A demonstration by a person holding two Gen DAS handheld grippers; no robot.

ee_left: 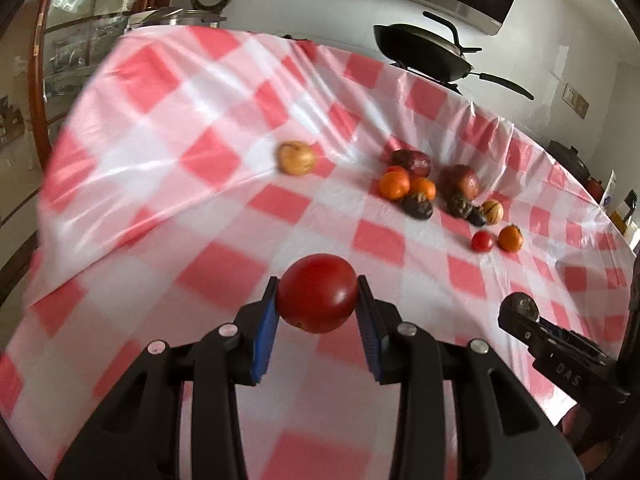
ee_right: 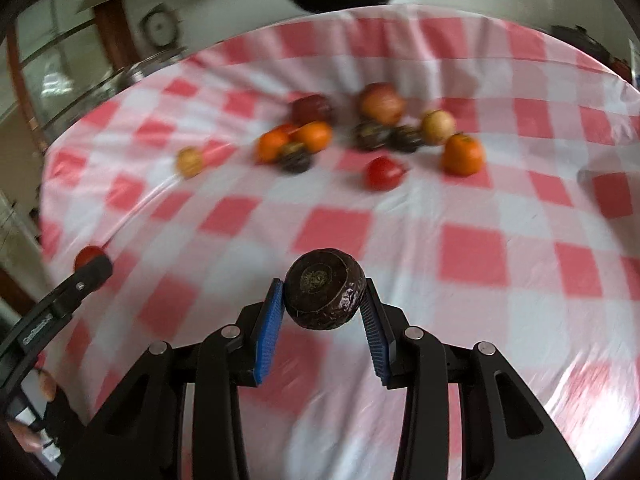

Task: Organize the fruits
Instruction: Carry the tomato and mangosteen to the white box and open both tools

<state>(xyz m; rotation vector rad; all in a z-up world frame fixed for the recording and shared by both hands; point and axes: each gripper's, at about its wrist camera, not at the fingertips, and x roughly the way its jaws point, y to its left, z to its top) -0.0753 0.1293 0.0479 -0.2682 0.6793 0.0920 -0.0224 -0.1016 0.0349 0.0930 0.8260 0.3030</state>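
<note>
Left wrist view: the left gripper clamps a smooth, glossy red tomato between its blue pads, above the red-and-white checked tablecloth. Right wrist view: the right gripper pinches a dark, wrinkled purple-brown passion fruit. Beyond, a loose cluster of oranges, apples, a small tomato and further dark fruits lies mid-table.
</note>
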